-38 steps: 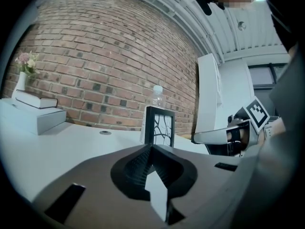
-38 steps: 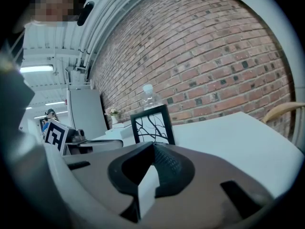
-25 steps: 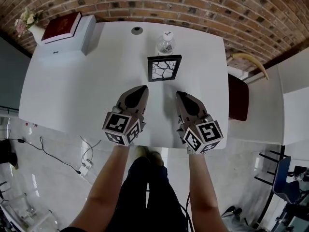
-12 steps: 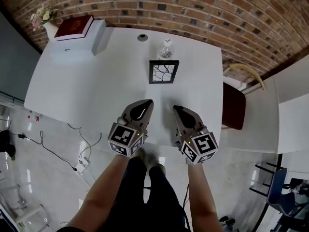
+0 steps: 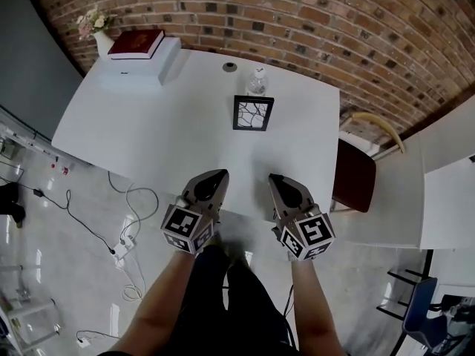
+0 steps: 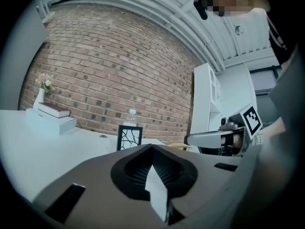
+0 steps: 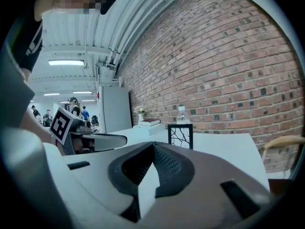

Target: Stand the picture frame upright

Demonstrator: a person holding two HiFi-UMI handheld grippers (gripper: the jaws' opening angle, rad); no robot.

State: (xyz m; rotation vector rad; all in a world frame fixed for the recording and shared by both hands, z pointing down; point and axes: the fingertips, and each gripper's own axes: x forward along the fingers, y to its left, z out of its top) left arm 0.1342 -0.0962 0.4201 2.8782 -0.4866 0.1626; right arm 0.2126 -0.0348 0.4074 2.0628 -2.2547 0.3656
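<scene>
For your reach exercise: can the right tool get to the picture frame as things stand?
Probably yes: only bare table lies between the right tool and the picture frame; the bottle stands behind it.

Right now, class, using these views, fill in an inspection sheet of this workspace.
Surface: white table, no spills seen.
Job's things: picture frame stands upright at the far side, untouched.
Clutter: water bottle behind the frame; book on a white box; vase of flowers beside them.
Grippers: left gripper and right gripper, fingers shut, empty, over the near edge.
Cables: cables on the floor, left of the table.
Surroundings: brick wall; chair on the right.
</scene>
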